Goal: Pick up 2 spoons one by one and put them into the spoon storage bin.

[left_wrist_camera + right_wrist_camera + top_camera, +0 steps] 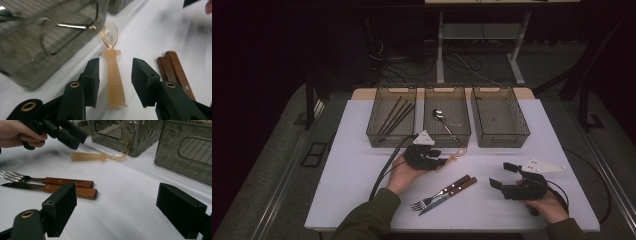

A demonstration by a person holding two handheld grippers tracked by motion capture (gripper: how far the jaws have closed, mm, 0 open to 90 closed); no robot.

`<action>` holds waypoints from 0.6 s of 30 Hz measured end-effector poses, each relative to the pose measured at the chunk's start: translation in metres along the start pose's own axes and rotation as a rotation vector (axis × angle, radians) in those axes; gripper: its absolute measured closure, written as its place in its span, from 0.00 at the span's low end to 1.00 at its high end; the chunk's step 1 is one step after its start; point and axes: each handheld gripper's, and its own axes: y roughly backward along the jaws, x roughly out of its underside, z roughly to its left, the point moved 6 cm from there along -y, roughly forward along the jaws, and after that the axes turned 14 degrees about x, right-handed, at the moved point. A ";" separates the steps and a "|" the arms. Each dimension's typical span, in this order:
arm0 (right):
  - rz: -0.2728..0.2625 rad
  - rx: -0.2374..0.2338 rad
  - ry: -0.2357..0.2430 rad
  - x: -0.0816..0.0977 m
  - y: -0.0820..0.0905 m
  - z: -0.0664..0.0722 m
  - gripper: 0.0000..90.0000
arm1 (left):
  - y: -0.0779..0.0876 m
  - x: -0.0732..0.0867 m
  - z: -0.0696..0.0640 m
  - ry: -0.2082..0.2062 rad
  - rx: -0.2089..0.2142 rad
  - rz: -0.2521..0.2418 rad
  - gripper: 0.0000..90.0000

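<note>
The spoon [113,75], a translucent orange one, lies flat on the white table [362,165] just in front of the middle bin [447,117], its bowl nearest the bin wall and its thick handle pointing back toward the left gripper [115,82]. That handle is bracketed by the left gripper's jaws, which stand apart with a gap on each side; no pad is seen pressing on it, so the spoon is not yet held. The step in hand is judged to be the grasp of the spoon, with the approach done and the closing unfinished.

For the next move, the jaws would need to be brought together squarely on the handle, low enough that the pads catch its sides rather than slide over its rounded top; a lift and a carry to a bin would then be called for, probably the middle one, where a metal spoon [443,120] already lies.

A fork [434,196] and a knife [447,192] with wooden handles lie side by side nearby, untouched. The right gripper [502,175] is held off to the side above the table, its jaws wide apart and nothing between them.
</note>
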 end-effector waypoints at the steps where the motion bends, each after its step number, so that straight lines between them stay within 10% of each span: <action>1: -0.004 0.001 0.003 0.000 0.000 -0.001 0.18 | -0.002 0.001 -0.001 -0.003 -0.003 0.008 0.66; 18: 0.010 0.001 0.021 0.002 0.000 0.002 0.18 | -0.013 0.016 -0.003 -0.053 -0.074 0.128 0.74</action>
